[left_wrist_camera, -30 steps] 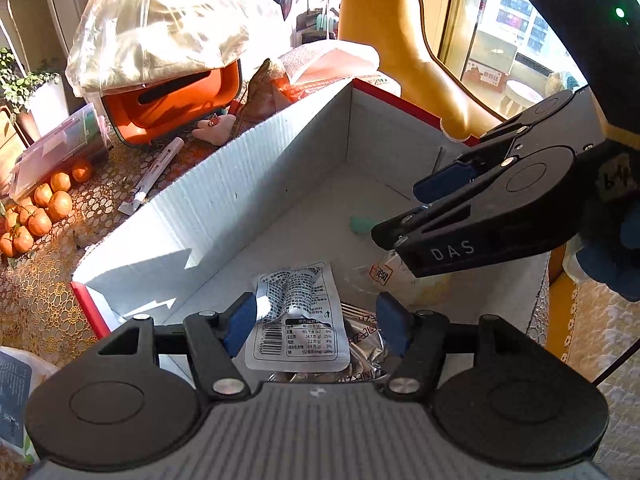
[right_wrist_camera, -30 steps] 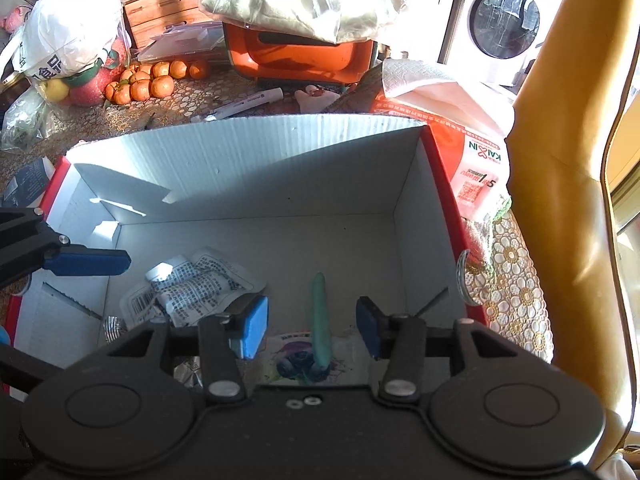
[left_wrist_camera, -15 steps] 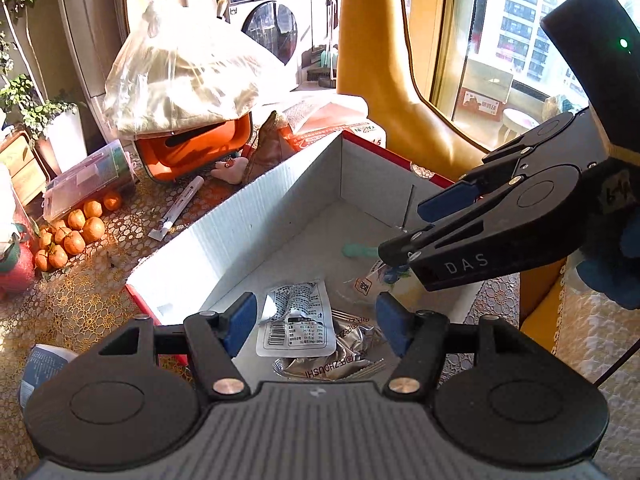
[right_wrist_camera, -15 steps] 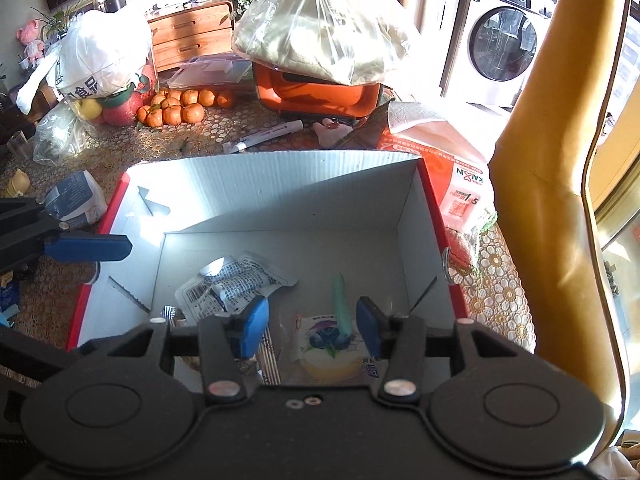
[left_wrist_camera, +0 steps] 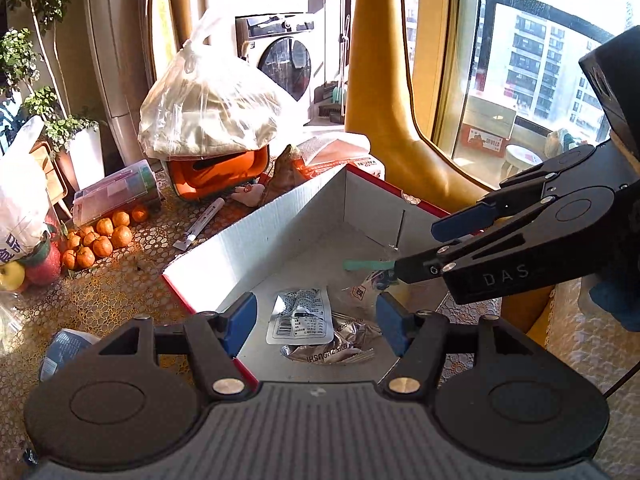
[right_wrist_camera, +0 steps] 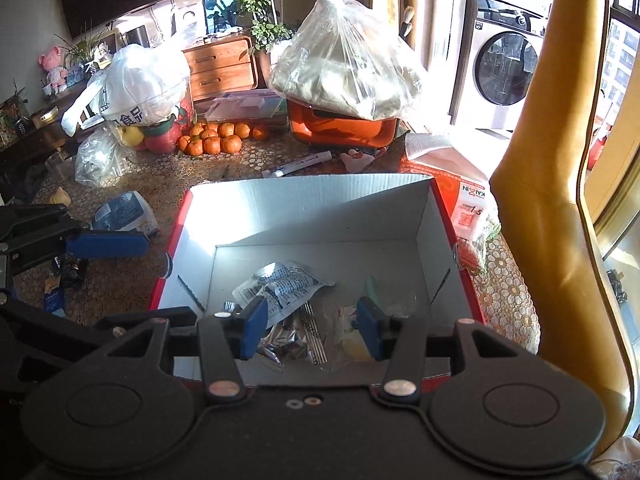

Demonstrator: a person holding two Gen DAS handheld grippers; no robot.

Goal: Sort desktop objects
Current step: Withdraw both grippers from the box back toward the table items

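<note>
Already lying inside white corrugated cardboard box with red rim [right_wrist_camera: 320, 204]: white printed sachet [right_wrist_camera: 280, 282], silver foil packets [right_wrist_camera: 286, 340], mint-green stick [right_wrist_camera: 372, 286]. Left gripper [left_wrist_camera: 316, 320] and right gripper [right_wrist_camera: 312, 322] hovering above box, fingers spread, pinching nothing. Risk, as judgement: fingers snagging box rim when reaching toward white pen [right_wrist_camera: 298, 164] lying on lace-covered surface [right_wrist_camera: 120, 280], tipping contents.

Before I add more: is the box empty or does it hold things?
Not empty. The box holds a white packet, a foil wrapper and a green stick on its floor.
</note>
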